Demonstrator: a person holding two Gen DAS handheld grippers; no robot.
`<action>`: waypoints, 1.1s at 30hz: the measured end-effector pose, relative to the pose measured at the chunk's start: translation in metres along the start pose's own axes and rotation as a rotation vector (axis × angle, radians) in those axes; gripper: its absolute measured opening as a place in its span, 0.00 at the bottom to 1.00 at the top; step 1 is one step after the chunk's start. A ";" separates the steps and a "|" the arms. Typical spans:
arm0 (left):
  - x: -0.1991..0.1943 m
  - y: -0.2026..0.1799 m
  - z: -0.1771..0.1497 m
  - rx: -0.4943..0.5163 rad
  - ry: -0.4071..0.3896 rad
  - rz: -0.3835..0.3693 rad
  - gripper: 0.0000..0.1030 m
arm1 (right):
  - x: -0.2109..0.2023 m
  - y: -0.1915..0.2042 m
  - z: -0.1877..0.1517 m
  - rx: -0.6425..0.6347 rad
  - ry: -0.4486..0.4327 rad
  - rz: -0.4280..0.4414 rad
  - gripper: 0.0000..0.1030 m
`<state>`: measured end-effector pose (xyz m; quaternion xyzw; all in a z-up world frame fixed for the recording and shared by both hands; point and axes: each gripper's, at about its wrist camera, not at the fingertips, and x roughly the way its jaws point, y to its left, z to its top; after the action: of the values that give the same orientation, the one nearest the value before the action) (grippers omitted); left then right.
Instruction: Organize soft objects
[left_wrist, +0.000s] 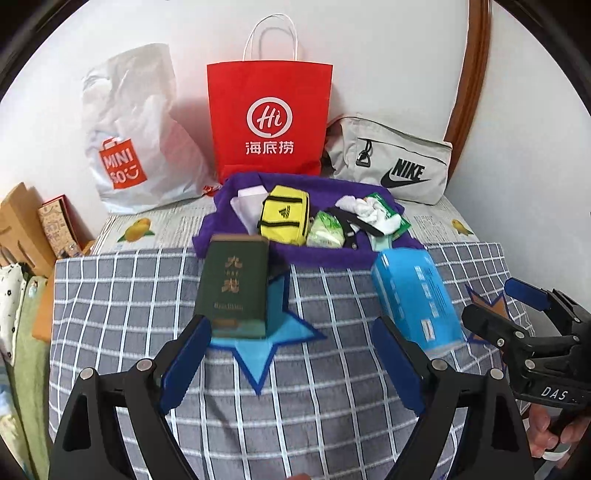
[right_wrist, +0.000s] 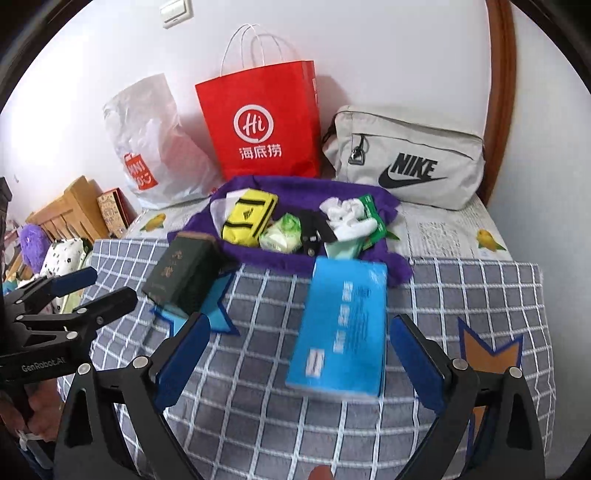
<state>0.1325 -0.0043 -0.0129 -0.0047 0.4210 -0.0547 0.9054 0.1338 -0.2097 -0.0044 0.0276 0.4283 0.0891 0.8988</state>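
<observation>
White wall is seen behind a bed laid with a checked cloth. Against the wall, from the left, a white plastic bag, a red paper bag and a grey Nike pouch are stood. Before them a purple cloth is spread, on which a yellow pouch, a green packet and white socks are piled. Nearer, a dark green pack is set on a blue star, and a blue pack lies on the checks. The left gripper is held spread wide, nothing between its fingers. The right gripper is likewise spread, the blue pack lying ahead between its fingers, unpinched.
</observation>
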 end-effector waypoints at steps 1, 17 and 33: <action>-0.003 -0.002 -0.005 0.002 -0.003 0.006 0.86 | -0.002 -0.001 -0.004 0.002 0.001 -0.002 0.94; -0.029 -0.023 -0.050 0.015 -0.040 0.061 0.86 | -0.033 0.001 -0.047 -0.035 -0.026 -0.008 0.95; -0.038 -0.018 -0.053 -0.008 -0.055 0.049 0.86 | -0.036 0.008 -0.051 -0.049 -0.038 -0.013 0.95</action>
<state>0.0657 -0.0162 -0.0171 0.0005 0.3960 -0.0304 0.9178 0.0711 -0.2102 -0.0085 0.0044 0.4091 0.0931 0.9077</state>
